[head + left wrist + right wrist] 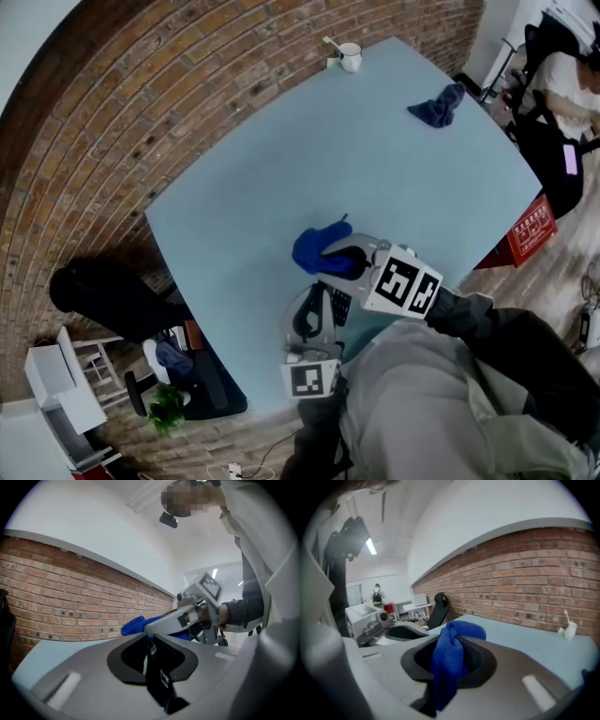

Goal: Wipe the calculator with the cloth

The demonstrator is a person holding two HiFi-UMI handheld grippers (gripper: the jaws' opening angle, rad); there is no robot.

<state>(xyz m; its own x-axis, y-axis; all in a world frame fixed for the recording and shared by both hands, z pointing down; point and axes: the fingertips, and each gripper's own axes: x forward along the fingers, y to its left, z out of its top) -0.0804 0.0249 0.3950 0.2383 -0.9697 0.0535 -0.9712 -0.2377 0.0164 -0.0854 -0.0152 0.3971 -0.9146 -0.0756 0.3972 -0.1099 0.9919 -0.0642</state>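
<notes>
Left gripper (pixel 152 660) jaws are narrow, clamped on the calculator (pixel 160 682), a thin dark slab seen edge-on, over the near edge of the desk (pixel 281 169). Right gripper (pixel 449 667) jaws pinch the bunched bright blue cloth (pixel 459 632), just beside the calculator. Only the head view shows the calculator's keys, a mug (pixel 350 56) and a darker cloth (pixel 436 106) at the desk's far end.

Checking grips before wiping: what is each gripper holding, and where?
Left gripper clamps the calculator by one edge; right gripper pinches the blue cloth at a bunched fold.

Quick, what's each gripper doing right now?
Left gripper: closed on the calculator.
Right gripper: closed on the cloth.
</notes>
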